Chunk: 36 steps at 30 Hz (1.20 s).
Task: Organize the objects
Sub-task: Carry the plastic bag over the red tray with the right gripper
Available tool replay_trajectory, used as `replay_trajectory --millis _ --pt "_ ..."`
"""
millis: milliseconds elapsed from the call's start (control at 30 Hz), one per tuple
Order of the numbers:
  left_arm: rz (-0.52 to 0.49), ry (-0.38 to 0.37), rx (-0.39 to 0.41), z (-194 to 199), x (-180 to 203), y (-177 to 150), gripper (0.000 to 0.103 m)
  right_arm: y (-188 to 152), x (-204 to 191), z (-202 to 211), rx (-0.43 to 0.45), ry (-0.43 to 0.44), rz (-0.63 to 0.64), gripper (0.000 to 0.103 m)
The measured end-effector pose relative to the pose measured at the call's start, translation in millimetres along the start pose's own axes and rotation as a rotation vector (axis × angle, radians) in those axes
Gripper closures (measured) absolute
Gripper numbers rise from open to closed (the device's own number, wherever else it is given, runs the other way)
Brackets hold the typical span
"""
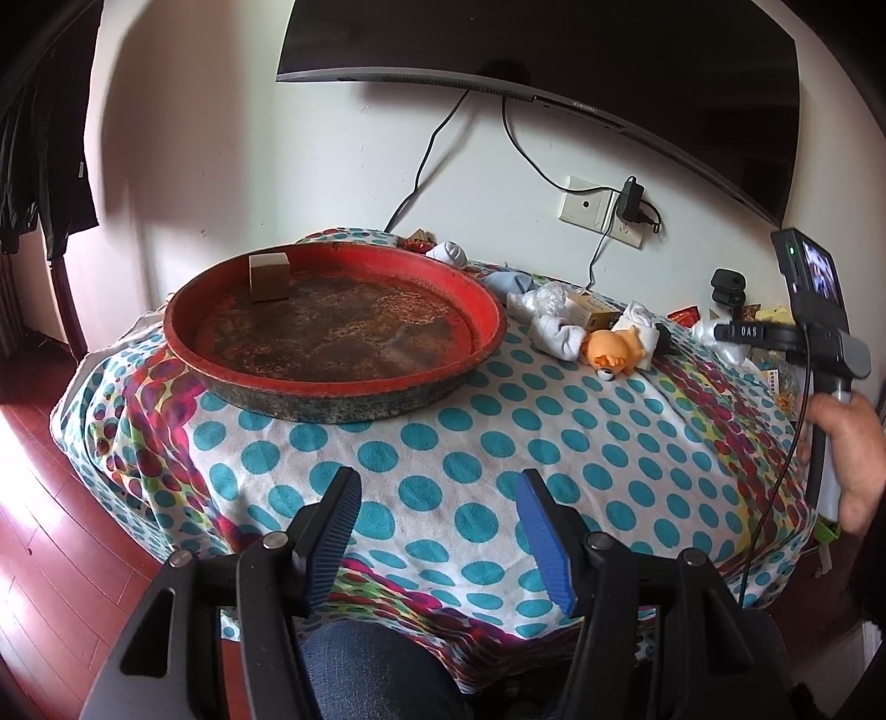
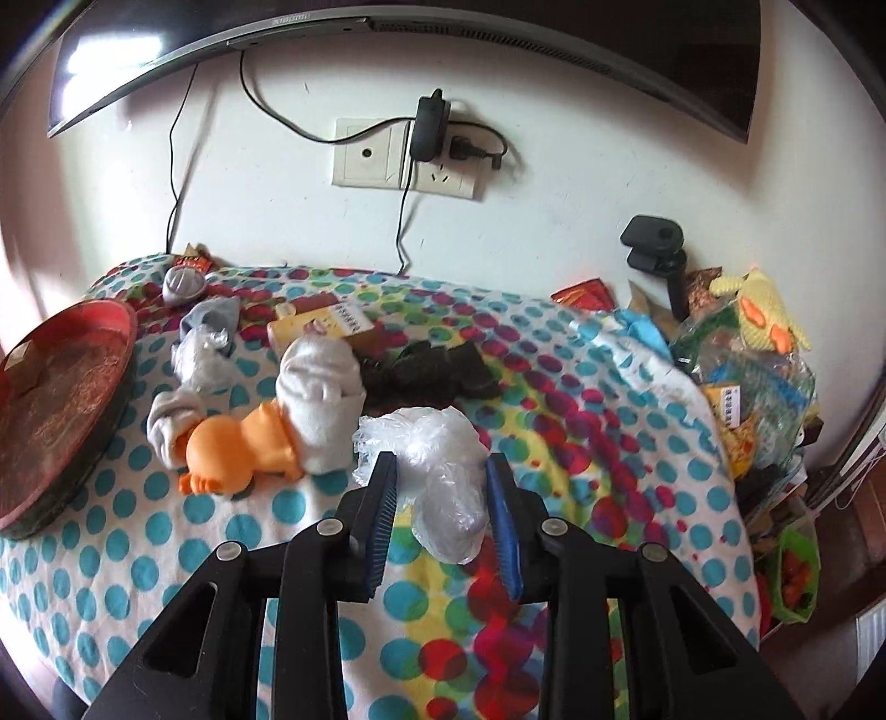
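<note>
My right gripper is shut on a crumpled clear plastic bag, which is lifted a little above the dotted cloth. Left of it lie an orange toy, a rolled white sock and a grey sock. Behind them are a dark cloth and a yellow box. My left gripper hangs open over the near part of the cloth, with nothing between its blue pads. A round red tray stands ahead of it with a small cardboard box inside.
A heap of packets and bags fills the table's right end, beside a black camera on a stand. A person's hand holds the right gripper's handle. Cables hang to a wall socket under a screen. Wooden floor lies left.
</note>
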<state>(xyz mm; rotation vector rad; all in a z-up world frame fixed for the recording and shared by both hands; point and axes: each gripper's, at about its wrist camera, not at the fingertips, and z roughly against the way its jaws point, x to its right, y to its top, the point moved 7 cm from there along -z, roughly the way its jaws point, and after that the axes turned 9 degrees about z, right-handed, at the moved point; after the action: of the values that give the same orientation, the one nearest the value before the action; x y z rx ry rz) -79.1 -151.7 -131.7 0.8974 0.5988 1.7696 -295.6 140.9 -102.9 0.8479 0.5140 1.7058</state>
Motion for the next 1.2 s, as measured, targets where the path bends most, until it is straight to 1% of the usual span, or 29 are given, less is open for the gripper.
replay_trajectory --millis 167,400,567,800,900,1033,1200 --pt "0.005 0.007 -0.017 -1 -2 -2 0.043 16 4 10 0.014 -0.006 -0.021 0.074" --pt "0.006 0.012 -0.009 4 -1 0 0.043 33 1 30 0.049 -0.006 -0.017 0.074" --pt "0.007 0.03 -0.001 9 -6 2 0.043 47 -8 45 0.079 0.006 -0.009 0.074" --pt "0.007 0.076 0.026 17 -21 12 0.043 68 -46 62 0.12 0.026 0.043 0.074" --pt "-0.002 0.111 0.048 20 -30 19 0.043 76 -65 66 0.131 0.042 0.06 0.074" --pt "0.032 0.135 0.057 23 -47 25 0.043 86 -92 68 0.143 0.069 0.086 0.074" --pt "0.069 0.153 0.043 21 -60 26 0.043 98 -132 70 0.156 0.109 0.132 0.074"
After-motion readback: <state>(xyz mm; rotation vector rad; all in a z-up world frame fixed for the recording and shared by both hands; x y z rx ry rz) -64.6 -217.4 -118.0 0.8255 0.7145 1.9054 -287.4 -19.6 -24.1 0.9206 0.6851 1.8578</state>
